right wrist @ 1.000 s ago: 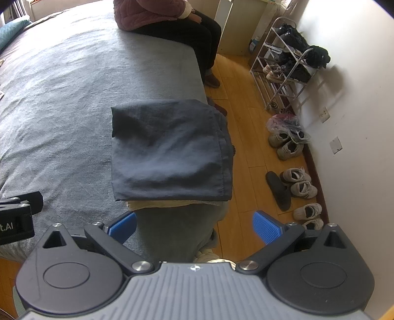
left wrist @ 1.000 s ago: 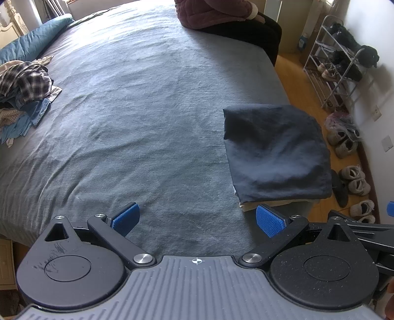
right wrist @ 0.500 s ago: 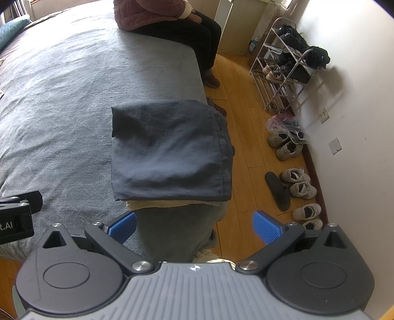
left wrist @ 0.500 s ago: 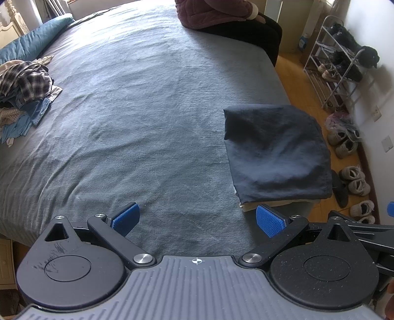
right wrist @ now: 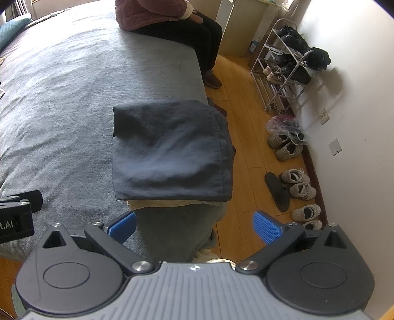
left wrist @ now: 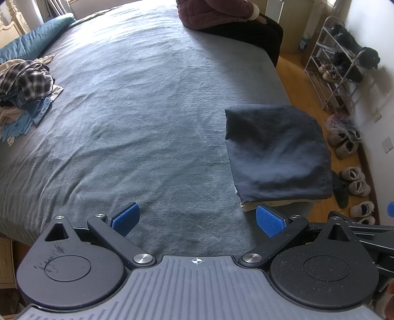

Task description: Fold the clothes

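A folded dark navy garment [left wrist: 275,150] [right wrist: 170,150] lies on top of a folded cream piece [right wrist: 162,203] at the near right corner of the grey bed [left wrist: 147,118]. A heap of unfolded clothes [left wrist: 22,91], plaid and blue, sits at the bed's left side. My left gripper [left wrist: 197,219] hovers open over the bed's near edge, left of the stack, holding nothing. My right gripper [right wrist: 194,225] hangs open just in front of the stack, over the bed corner and floor, empty.
A person [right wrist: 170,22] in a maroon jacket sits on the bed's far right edge. A shoe rack [right wrist: 288,64] stands by the white wall, with several shoes [right wrist: 299,184] on the wooden floor. A blue pillow [left wrist: 32,41] lies at the far left.
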Demonstrator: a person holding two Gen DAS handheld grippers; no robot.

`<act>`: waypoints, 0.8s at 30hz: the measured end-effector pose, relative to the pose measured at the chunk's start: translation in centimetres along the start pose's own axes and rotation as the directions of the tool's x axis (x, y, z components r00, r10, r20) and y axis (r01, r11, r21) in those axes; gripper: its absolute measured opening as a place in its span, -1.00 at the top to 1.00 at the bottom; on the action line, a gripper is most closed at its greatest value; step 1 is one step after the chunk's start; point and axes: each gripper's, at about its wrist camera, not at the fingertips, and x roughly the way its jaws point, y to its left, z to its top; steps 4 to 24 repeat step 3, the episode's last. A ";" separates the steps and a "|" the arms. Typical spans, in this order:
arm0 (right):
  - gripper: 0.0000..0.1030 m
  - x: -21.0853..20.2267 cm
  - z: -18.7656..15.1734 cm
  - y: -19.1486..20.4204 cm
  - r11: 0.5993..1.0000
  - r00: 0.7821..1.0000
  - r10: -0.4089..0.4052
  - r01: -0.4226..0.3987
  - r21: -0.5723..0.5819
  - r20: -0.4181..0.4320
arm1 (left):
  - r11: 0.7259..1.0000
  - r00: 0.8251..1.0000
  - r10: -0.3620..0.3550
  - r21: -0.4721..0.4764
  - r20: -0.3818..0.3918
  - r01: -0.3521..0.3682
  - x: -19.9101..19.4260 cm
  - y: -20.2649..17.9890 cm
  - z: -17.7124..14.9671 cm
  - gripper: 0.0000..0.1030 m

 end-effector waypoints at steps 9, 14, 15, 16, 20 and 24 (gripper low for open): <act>-1.00 -0.1 0.1 0.0 1.000 1.000 0.000 0.000 -0.001 0.000 | 1.000 1.000 -0.001 -0.001 0.000 0.001 0.0 0.0 0.0 -0.98; -1.00 -0.1 0.1 0.0 1.000 1.000 0.000 0.000 -0.001 0.000 | 1.000 1.000 -0.001 -0.001 0.000 0.001 0.0 0.0 0.0 -0.98; -1.00 -0.1 0.1 0.0 1.000 1.000 0.000 0.000 -0.001 0.000 | 1.000 1.000 -0.001 -0.001 0.000 0.001 0.0 0.0 0.0 -0.98; -1.00 -0.1 0.1 0.0 1.000 1.000 0.000 0.000 -0.001 0.000 | 1.000 1.000 -0.001 -0.001 0.000 0.001 0.0 0.0 0.0 -0.98; -1.00 -0.1 0.1 0.0 1.000 1.000 0.000 0.000 -0.001 0.000 | 1.000 1.000 -0.001 -0.001 0.000 0.001 0.0 0.0 0.0 -0.98; -1.00 -0.1 0.1 0.0 1.000 1.000 0.000 0.000 -0.001 0.000 | 1.000 1.000 -0.001 -0.001 0.000 0.001 0.0 0.0 0.0 -0.98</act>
